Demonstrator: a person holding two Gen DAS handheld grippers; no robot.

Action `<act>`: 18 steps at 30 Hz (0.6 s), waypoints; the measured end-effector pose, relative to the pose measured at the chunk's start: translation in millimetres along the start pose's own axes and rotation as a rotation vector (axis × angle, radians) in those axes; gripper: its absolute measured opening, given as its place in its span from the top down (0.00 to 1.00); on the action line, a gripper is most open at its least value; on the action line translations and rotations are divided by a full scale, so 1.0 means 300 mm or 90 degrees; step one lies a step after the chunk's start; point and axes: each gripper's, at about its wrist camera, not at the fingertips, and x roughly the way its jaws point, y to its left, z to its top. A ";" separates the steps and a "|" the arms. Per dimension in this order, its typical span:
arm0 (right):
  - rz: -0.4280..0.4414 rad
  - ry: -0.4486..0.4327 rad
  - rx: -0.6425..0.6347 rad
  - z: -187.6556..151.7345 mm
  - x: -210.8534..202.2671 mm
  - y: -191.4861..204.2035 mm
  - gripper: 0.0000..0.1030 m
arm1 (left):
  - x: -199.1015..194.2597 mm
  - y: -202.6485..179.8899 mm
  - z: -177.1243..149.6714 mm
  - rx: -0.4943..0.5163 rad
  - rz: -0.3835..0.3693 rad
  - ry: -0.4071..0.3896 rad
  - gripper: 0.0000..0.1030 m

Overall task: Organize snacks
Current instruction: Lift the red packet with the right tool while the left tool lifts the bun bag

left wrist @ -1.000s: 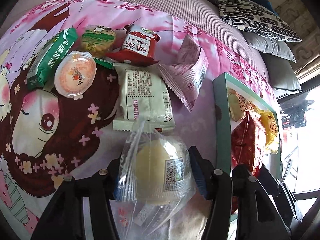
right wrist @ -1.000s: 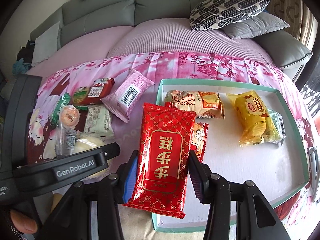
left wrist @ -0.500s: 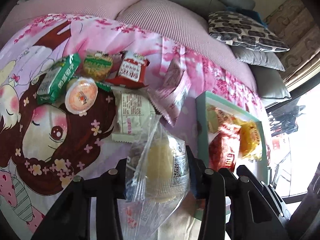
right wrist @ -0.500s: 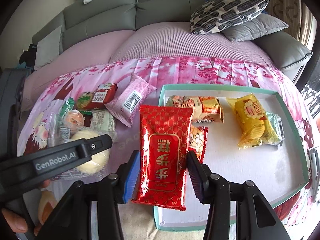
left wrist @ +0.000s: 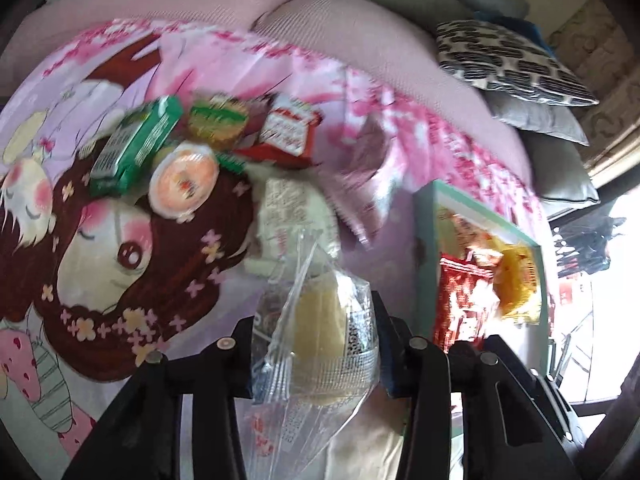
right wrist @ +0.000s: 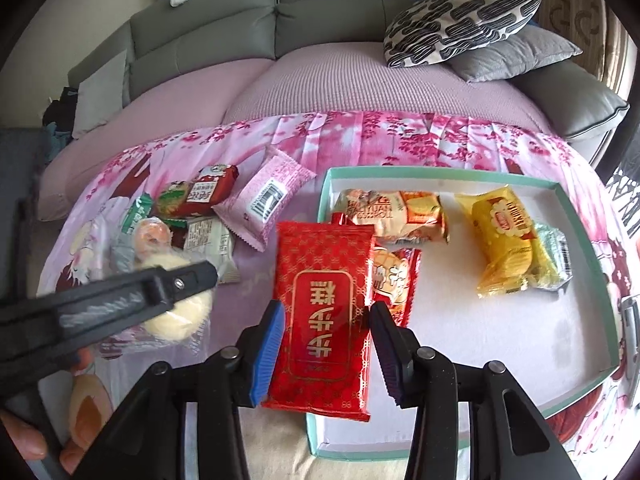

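Left claw [left wrist: 316,344] grips a clear-bagged bun [left wrist: 320,320]; the tray [right wrist: 580,216] lies to its right. Right claw [right wrist: 326,344] clamps the red pack [right wrist: 324,312], long axis pointing far, over the tray's near-left edge.

Each camera looks forward and down along its own claw from close above the pink cloth [right wrist: 400,136] — the left one toward the loose snack pile [left wrist: 192,152], the right one over the green-rimmed tray [right wrist: 576,216] — and both views share that pile, the tray and the patterned cushion [left wrist: 508,60].
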 end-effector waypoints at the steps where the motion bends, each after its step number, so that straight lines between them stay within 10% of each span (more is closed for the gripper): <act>1: 0.005 -0.001 0.001 -0.002 0.001 0.001 0.54 | 0.002 0.008 0.002 -0.005 0.004 0.002 0.57; 18: -0.013 0.011 -0.120 -0.056 0.060 0.138 0.53 | -0.006 0.110 0.001 -0.052 0.031 0.013 0.56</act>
